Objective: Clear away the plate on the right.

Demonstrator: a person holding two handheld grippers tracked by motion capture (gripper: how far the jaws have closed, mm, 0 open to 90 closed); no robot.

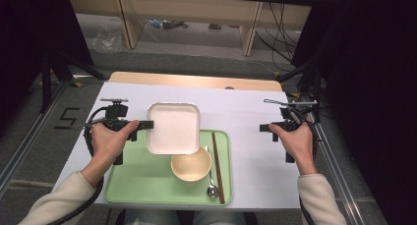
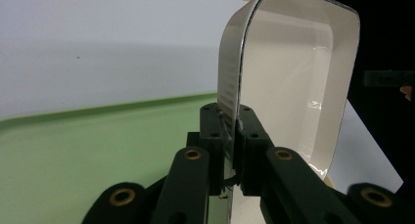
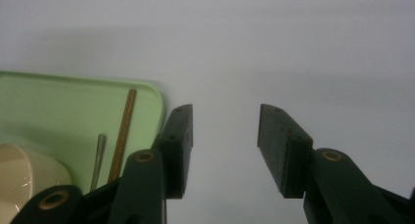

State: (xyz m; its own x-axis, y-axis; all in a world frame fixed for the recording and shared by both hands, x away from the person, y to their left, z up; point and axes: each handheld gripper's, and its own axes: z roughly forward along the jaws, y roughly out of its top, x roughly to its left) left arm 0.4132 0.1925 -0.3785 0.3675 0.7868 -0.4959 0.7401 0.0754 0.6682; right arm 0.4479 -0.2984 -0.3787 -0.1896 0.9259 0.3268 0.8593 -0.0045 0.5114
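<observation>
The white table (image 1: 246,112) carries a green tray (image 1: 147,185) near the person's edge. A square white dish (image 1: 173,127) sits over the tray's far left corner, partly past its rim, and the left gripper (image 1: 147,125) is clamped on the dish's left rim, jaws pinching the thin wall. A cream bowl (image 1: 191,164) rests on the tray just in front of the dish, with 1 spoon (image 1: 211,178) and brown chopsticks (image 1: 218,166) beside it. The right gripper (image 1: 264,128) hovers over bare table right of the tray, jaws apart with nothing between them.
</observation>
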